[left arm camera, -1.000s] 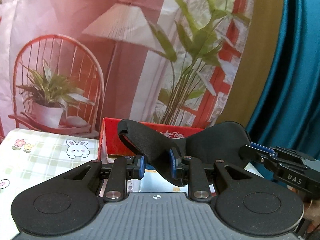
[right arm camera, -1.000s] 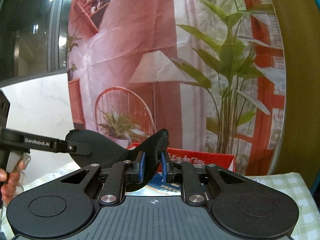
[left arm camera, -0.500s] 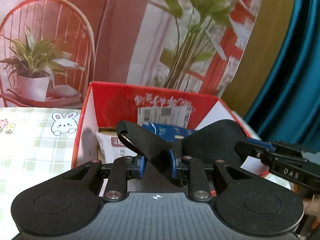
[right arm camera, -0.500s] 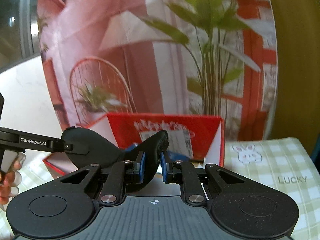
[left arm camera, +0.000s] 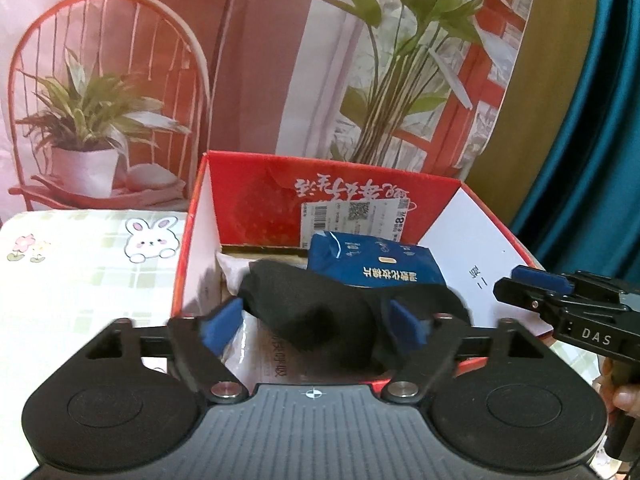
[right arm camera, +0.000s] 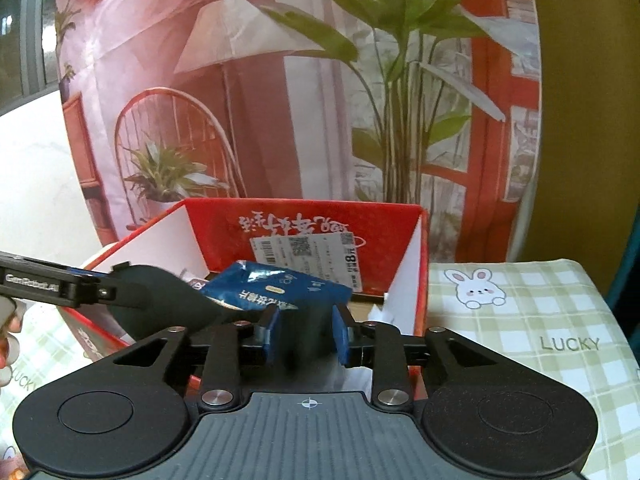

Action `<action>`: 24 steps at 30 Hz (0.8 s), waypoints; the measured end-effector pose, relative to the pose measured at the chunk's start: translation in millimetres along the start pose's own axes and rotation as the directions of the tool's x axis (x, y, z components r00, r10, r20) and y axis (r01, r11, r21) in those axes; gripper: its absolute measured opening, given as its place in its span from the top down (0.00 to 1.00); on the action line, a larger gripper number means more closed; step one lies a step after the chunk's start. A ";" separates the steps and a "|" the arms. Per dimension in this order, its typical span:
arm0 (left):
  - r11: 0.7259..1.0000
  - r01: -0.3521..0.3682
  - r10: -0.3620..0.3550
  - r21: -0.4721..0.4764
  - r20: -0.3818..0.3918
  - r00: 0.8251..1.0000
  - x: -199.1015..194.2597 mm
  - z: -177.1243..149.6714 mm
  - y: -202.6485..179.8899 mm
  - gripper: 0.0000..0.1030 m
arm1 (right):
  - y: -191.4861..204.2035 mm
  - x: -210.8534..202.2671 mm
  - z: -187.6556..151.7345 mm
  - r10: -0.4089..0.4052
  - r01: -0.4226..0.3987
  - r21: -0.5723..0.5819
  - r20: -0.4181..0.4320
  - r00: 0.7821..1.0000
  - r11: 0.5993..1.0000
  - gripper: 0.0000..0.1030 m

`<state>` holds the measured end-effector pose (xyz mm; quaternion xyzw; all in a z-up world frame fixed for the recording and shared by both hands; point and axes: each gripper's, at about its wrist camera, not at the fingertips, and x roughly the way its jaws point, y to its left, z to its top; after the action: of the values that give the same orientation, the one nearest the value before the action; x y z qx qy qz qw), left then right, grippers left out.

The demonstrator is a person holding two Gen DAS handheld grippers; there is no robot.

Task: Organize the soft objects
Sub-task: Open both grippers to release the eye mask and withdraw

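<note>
A black soft eye mask (left arm camera: 288,300) hangs low over the open red box (left arm camera: 332,164), above the packets inside. My left gripper (left arm camera: 314,320) is opening wide; the mask lies between its blue pads (left arm camera: 220,324) without being pressed. In the right wrist view the mask (right arm camera: 160,292) stretches left to the left gripper (right arm camera: 100,286). My right gripper (right arm camera: 306,334) is opening too, and a blurred dark end of the mask sits loose between its pads (right arm camera: 340,336). The right gripper (left arm camera: 524,284) also shows at the right of the left wrist view.
Inside the red box (right arm camera: 304,204) lie a blue packet (left arm camera: 372,268) and a white packet (left arm camera: 232,280). The box stands on a green checked cloth with rabbits (right arm camera: 520,320). A printed backdrop hangs behind, a teal curtain (left arm camera: 592,120) to the right. A hand (right arm camera: 8,344) shows at left.
Both grippers came down towards the red box with the mask stretched between them. Their jaws, shut on the mask before, have now spread apart, and the mask has sagged into the box.
</note>
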<state>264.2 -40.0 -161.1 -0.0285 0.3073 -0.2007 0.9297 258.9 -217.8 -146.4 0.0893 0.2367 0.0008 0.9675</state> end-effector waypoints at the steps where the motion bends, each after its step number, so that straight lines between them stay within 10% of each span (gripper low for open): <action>1: 1.000 -0.004 0.004 0.004 0.003 1.000 -2.8 -0.5 -1.1 0.08 | -0.1 -1.1 -0.4 -0.007 0.007 0.001 0.001 1.000 1.000 0.61; 11: 0.996 -0.080 0.079 0.044 0.027 0.996 -34.8 -9.3 -12.5 0.00 | 11.9 -28.6 -3.8 -0.035 0.034 0.018 0.049 0.998 0.999 0.00; 24: 0.981 -0.185 0.182 0.061 0.042 0.982 -100.5 -60.2 -21.7 0.00 | 42.8 -83.4 -44.4 0.011 -0.014 0.129 0.024 1.000 0.992 0.00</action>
<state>147.9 -16.4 -149.7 0.0265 0.2849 -0.1235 0.9502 166.3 -171.8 -139.5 0.1533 0.2243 -0.0096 0.9623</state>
